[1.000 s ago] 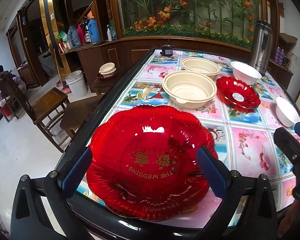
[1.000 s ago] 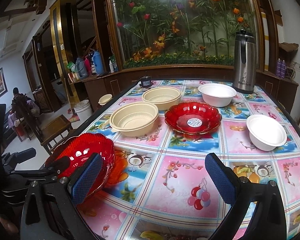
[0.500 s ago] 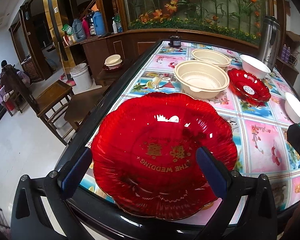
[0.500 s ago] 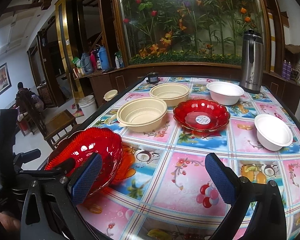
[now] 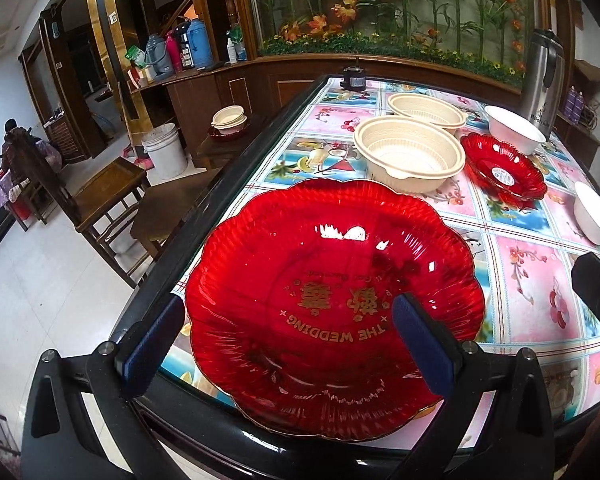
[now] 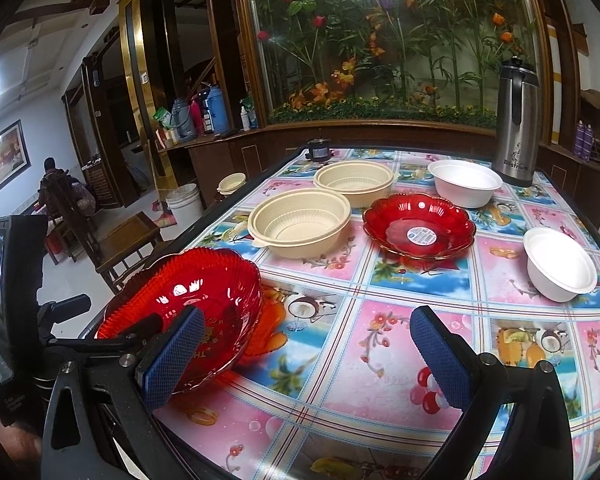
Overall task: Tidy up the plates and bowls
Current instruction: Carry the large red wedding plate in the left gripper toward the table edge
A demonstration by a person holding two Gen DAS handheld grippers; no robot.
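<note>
A large red scalloped plate (image 5: 332, 280) marked "THE WEDDING" sits at the table's near left corner. My left gripper (image 5: 288, 336) is open, its blue pads either side of the plate's near part, right pad over the plate. In the right wrist view the plate (image 6: 188, 304) looks tilted up, near my left gripper. My right gripper (image 6: 308, 356) is open and empty above the tablecloth. Two beige bowls (image 6: 300, 224) (image 6: 354, 180), a smaller red plate (image 6: 418, 230) and two white bowls (image 6: 464, 184) (image 6: 560, 264) stand farther back.
A steel thermos jug (image 6: 516, 120) stands at the far right corner, a small dark object (image 6: 318, 150) at the far edge. The table's black rim (image 5: 204, 200) runs along the left; wooden chairs (image 5: 100, 200) and a white bucket (image 5: 164, 152) are beyond it.
The left gripper has come closer over the large red plate, which now fills more of its view and looks raised at one side. The right gripper has barely moved.
</note>
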